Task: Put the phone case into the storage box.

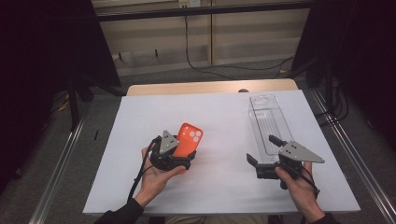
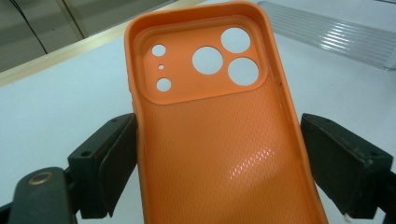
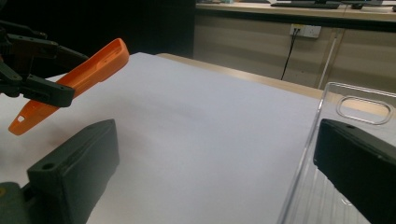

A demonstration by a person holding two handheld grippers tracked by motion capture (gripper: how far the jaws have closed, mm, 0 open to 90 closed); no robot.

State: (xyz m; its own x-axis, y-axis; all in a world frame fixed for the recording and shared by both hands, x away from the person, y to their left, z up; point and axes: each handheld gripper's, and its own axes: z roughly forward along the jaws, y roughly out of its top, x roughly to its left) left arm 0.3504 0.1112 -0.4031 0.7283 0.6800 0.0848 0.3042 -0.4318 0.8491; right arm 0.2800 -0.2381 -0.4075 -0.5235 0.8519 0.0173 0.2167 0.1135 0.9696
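Left gripper [image 1: 173,156]: closed across the width of the orange phone case [image 1: 187,140], which is held tilted above the white sheet [image 1: 224,154].
Right gripper [image 1: 273,164]: jaws spread; one jaw is seen beside the wall of the clear plastic box [image 1: 265,122], with nothing clamped.
Slip risk: the soft case may be bowed or squeezed out if pressed harder.
Collision risk: the light box may be pushed along the sheet by the nearby jaw.
Alignment risk: a tilted case may catch on the box rim.

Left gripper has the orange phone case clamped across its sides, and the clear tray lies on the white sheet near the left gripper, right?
Not quite: the clear tray lies by the right gripper, as the high view shows. The left gripper does clamp the orange case across its sides.
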